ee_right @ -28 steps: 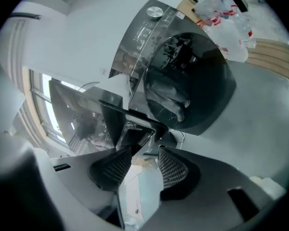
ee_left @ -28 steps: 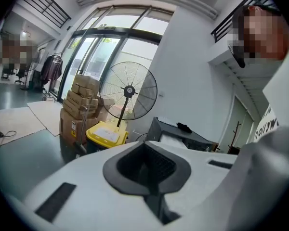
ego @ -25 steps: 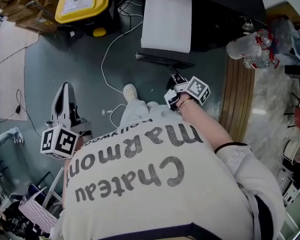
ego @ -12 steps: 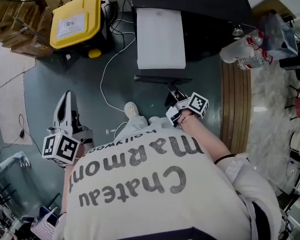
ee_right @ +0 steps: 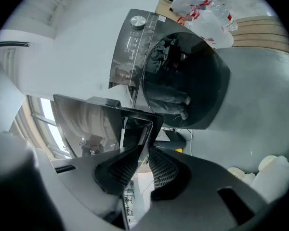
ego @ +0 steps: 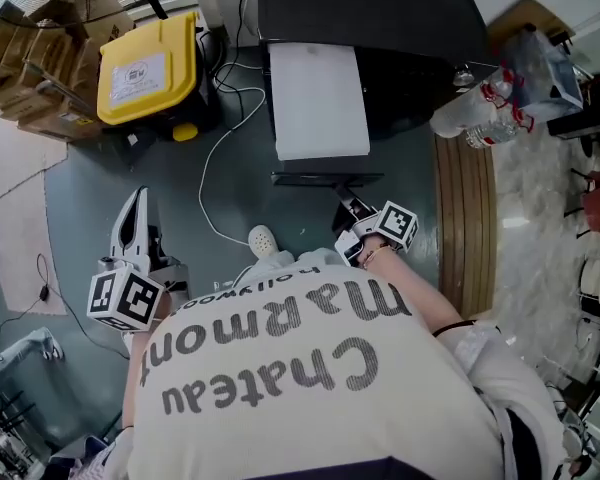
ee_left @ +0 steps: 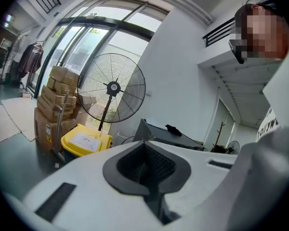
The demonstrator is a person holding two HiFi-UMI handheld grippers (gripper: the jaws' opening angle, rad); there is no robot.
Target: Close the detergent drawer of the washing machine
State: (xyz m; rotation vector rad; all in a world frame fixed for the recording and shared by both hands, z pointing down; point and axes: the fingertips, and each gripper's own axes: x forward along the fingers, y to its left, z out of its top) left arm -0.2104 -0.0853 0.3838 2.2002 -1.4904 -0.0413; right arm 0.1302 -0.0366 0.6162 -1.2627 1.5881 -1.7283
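The washing machine (ego: pixel 318 98) stands at the top of the head view, and its dark detergent drawer (ego: pixel 320 179) is pulled out toward me. My right gripper (ego: pixel 348 206) reaches that drawer's front. In the right gripper view the drawer's thin dark front panel (ee_right: pixel 98 121) runs between the ribbed pads (ee_right: pixel 161 170). The jaws have just been closing, and my right gripper (ee_right: pixel 140 165) is shut on the panel. The round door (ee_right: pixel 188 78) and the control knob (ee_right: pixel 137 20) lie beyond. My left gripper (ego: pixel 135 200) hangs over the floor at the left, shut and holding nothing (ee_left: pixel 151 177).
A yellow bin (ego: pixel 148 68) and cardboard boxes (ego: pixel 30 88) stand left of the machine, with a white cable (ego: pixel 215 158) across the floor. Bagged water bottles (ego: pixel 490 108) lie by a wooden strip (ego: pixel 465 218) on the right. A standing fan (ee_left: pixel 113 88) is behind the bin.
The head view has tilted, so the machine sits lower in frame. My left gripper has moved forward over the floor. The right gripper has stayed at the drawer front.
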